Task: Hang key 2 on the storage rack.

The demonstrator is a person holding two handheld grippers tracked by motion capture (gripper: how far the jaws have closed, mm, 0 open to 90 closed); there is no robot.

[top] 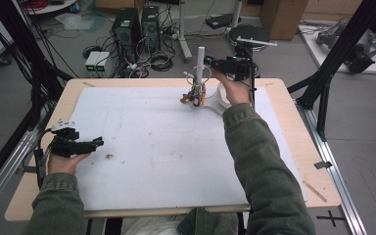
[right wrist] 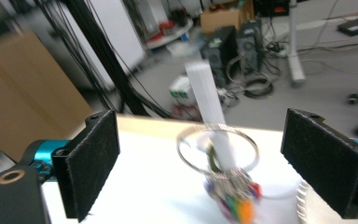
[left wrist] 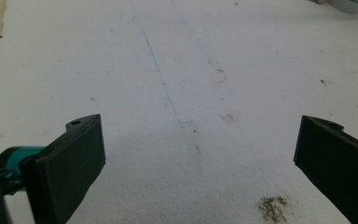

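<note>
A white upright post (top: 200, 58) stands on a round white base (top: 217, 99) at the far middle of the table. A metal ring (top: 191, 76) hangs around the post, with a bunch of small coloured pieces (top: 196, 96) below it. My right gripper (top: 209, 62) is level with the post and just right of it, open, its jaws clear of the post. In the right gripper view the post (right wrist: 207, 98), ring (right wrist: 180, 148) and coloured bunch (right wrist: 237, 198) lie ahead between the wide jaws. My left gripper (top: 98, 142) rests at the table's left edge, open (left wrist: 200, 154) over bare mat.
A white mat (top: 152, 137) covers the wooden table (top: 73, 93); a brown stain (left wrist: 272, 207) lies near the left gripper. Behind the table, computer towers (top: 137, 27) and cables sit on the floor. Black frame struts (top: 333, 58) stand on both sides.
</note>
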